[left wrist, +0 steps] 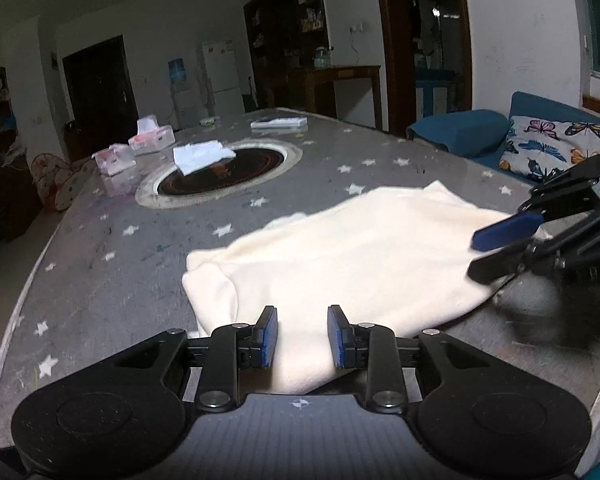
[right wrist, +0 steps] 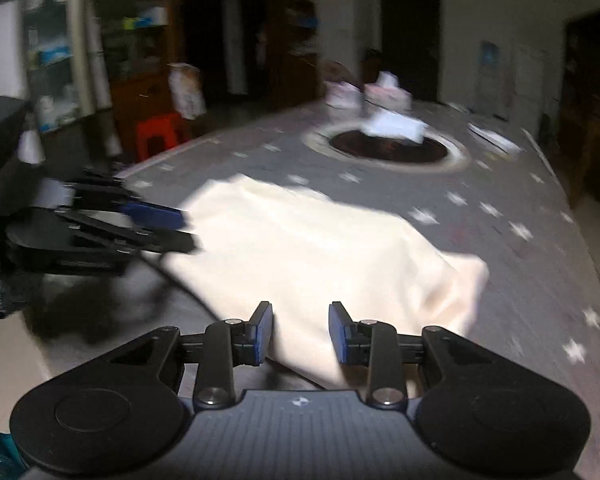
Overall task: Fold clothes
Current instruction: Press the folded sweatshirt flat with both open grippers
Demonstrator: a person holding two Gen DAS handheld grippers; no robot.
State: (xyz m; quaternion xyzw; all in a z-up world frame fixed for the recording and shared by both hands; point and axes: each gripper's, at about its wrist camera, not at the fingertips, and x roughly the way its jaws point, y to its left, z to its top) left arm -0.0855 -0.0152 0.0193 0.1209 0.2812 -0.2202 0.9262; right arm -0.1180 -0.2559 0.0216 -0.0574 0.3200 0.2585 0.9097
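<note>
A cream garment (left wrist: 360,248) lies folded flat on the grey star-patterned table (left wrist: 120,264). My left gripper (left wrist: 302,336) hovers over its near edge, blue pads apart, and the cloth runs under the gap without being pinched. My right gripper (left wrist: 473,257) reaches in from the right at the garment's far corner, fingers slightly apart. In the right wrist view the garment (right wrist: 320,248) spreads ahead of my right gripper (right wrist: 300,332), whose pads stand apart over the cloth's edge. There the left gripper (right wrist: 190,231) comes in at the left edge of the cloth. This view is blurred.
A round dark inset (left wrist: 220,176) in the table middle holds white paper (left wrist: 202,156). Tissue boxes (left wrist: 152,140) stand behind it. A blue sofa with a butterfly cushion (left wrist: 552,144) lies beyond the table's right edge. A red stool (right wrist: 160,132) stands off the table.
</note>
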